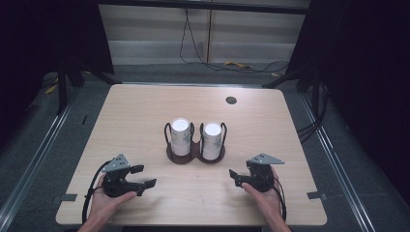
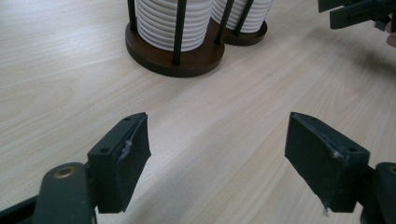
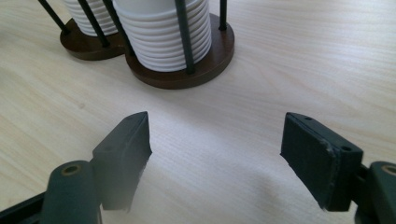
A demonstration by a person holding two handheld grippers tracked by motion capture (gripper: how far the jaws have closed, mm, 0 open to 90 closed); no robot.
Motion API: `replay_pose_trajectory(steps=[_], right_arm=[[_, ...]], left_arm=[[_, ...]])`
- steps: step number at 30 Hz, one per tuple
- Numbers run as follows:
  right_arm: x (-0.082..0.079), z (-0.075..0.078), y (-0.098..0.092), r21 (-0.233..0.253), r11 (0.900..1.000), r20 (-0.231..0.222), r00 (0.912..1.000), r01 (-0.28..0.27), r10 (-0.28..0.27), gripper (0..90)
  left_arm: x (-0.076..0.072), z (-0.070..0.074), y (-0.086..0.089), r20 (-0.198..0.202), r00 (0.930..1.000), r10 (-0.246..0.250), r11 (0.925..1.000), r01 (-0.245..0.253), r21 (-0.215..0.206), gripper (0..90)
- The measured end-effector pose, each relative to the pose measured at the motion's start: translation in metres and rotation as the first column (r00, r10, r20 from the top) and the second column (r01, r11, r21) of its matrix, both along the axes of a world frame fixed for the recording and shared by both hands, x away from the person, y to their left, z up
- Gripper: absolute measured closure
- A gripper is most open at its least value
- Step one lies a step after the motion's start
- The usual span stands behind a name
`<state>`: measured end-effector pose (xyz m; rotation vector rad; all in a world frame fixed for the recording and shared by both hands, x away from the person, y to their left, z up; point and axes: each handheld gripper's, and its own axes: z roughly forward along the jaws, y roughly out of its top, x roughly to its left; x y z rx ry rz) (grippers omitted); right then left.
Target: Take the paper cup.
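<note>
In the high view, a dark wooden cup holder with two round bays stood at the centre of the frame on the pale counter, each bay caged by thin black rods that kept a stack of white paper cups upright: the left stack and the right stack side by side. The left gripper rested at the lower left and the right gripper at the lower right, each cradled in a hand, both well apart from the holder and turned inward toward it, a placing that looked like a ready stance with the holder midway between them. In the left gripper view, the left gripper had its jaws spread wide over bare wood at the bottom of the frame, pinching nothing, while the holder's base and ribbed cup rims sat at the upper centre. In the right gripper view, the right gripper likewise stood spread and empty, with the holder and its nearer cup stack at the upper centre.
</note>
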<state>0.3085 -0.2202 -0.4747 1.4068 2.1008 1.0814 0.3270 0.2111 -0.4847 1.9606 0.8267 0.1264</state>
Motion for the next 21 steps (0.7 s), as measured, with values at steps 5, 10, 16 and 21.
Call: replay_pose_trajectory(steps=[5,10,16,21], right_arm=[[0.0,0.0,-0.001,0.008,1.0,-0.001,1.0,-0.01,0.01,25.4],[0.003,-0.001,0.007,0.027,0.998,-0.006,0.9983,-0.058,0.058,26.7],[0.003,0.002,0.01,0.034,0.996,0.013,0.9967,-0.081,0.08,26.7],[0.004,0.004,0.01,0.041,0.994,0.01,0.9951,-0.099,0.099,26.7]], left_arm=[[0.0,0.0,-0.001,-0.005,1.0,0.005,1.0,-0.005,-0.001,22.5],[0.002,-0.002,-0.002,-0.015,0.9998,0.01,0.9999,-0.01,0.006,23.5],[0.002,-0.002,-0.003,-0.019,0.9998,0.008,1.0,-0.008,0.006,23.8],[0.002,-0.001,-0.002,-0.019,0.9998,0.008,1.0,-0.007,0.006,24.2]])
